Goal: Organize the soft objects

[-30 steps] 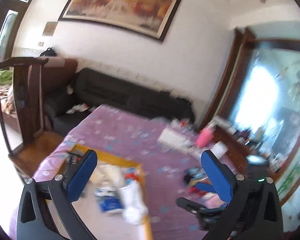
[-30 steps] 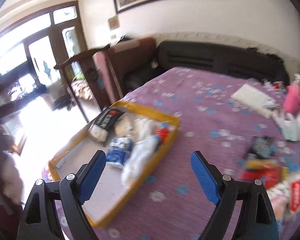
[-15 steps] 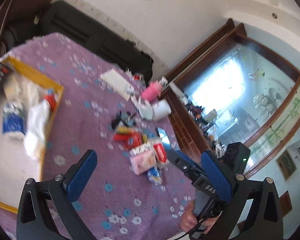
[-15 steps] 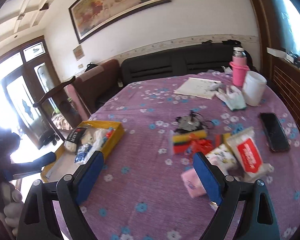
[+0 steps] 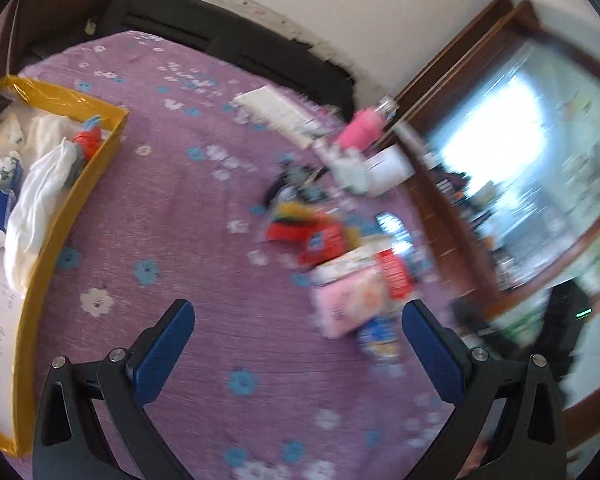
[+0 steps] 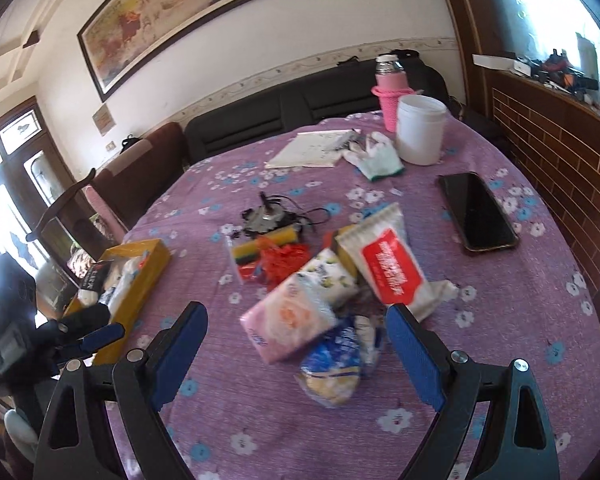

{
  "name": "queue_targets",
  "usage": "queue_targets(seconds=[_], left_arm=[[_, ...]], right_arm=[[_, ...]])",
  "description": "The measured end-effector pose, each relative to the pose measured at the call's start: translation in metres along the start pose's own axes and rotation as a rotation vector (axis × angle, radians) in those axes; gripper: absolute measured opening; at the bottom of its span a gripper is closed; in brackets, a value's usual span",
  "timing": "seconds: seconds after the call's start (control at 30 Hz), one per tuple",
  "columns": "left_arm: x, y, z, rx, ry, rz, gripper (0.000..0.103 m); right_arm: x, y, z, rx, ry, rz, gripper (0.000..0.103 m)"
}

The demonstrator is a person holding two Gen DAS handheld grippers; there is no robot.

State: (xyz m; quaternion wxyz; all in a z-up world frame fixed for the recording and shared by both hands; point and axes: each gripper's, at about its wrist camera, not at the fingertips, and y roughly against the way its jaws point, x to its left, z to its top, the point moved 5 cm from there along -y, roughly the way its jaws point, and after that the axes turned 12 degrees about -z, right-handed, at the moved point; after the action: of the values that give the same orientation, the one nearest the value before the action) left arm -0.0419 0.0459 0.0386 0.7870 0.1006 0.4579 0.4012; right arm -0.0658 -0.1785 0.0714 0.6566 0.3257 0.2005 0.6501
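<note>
Both grippers have swung away from the yellow tray point(image 5: 80, 176) toward the heap of soft packets since a second ago, and the pink tissue pack point(image 6: 288, 324) now sits much larger in both views. Landmark: that pink tissue pack, lying on the purple flowered counter point(image 6: 260, 432). Right gripper point(image 6: 296, 344) hangs just above it with fingers point(image 6: 414, 358) spread wide, pinching nothing. A blue-and-white packet point(image 6: 332, 364) touches the pack's near side; a red-labelled wipes pack point(image 6: 392, 268) lies just beyond it, and red and yellow sponges point(image 6: 268, 254) lie further back. Well beyond the pack lies a black phone point(image 6: 476, 210). Left gripper point(image 5: 298, 346) hovers just short of the pink pack, fingers point(image 5: 164, 354) spread apart and empty. The yellow tray, holding white cloth and packets, stands well apart from the pack.
</note>
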Motion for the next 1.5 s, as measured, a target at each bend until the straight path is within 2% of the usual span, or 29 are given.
queue_targets(seconds=[0.1,0.27,0.3,0.4,0.5,0.83,0.97,1.17,1.5], left_arm=[[0.011,-0.023,-0.011,0.061,-0.05,0.122,0.103],[0.033,-0.049,-0.026,0.133,-0.014,0.154,0.103],[0.032,-0.049,-0.026,0.108,-0.05,0.158,0.103],[0.03,-0.054,-0.03,0.118,-0.101,0.19,0.103],[0.029,-0.054,-0.032,0.108,-0.116,0.206,0.103],[0.024,-0.061,-0.035,0.153,-0.188,0.253,0.103],[0.021,-0.067,-0.038,0.182,-0.232,0.3,0.103],[0.016,-0.078,-0.047,0.237,-0.317,0.424,0.103],[0.018,-0.076,-0.047,0.251,-0.291,0.432,0.103]], right_arm=[[-0.014,-0.008,-0.003,0.016,-0.021,-0.036,0.094],[-0.03,-0.026,-0.009,0.065,-0.076,-0.048,0.094],[-0.03,-0.029,-0.01,0.072,-0.078,-0.048,0.094],[-0.026,-0.036,-0.012,0.084,-0.068,-0.049,0.094],[-0.021,-0.043,-0.015,0.095,-0.056,-0.046,0.094],[-0.018,-0.059,-0.025,0.131,-0.07,-0.038,0.094],[-0.02,-0.06,-0.026,0.133,-0.074,-0.042,0.094],[-0.023,-0.059,-0.027,0.134,-0.086,-0.043,0.094],[-0.034,-0.048,-0.027,0.119,-0.1,-0.045,0.094]])
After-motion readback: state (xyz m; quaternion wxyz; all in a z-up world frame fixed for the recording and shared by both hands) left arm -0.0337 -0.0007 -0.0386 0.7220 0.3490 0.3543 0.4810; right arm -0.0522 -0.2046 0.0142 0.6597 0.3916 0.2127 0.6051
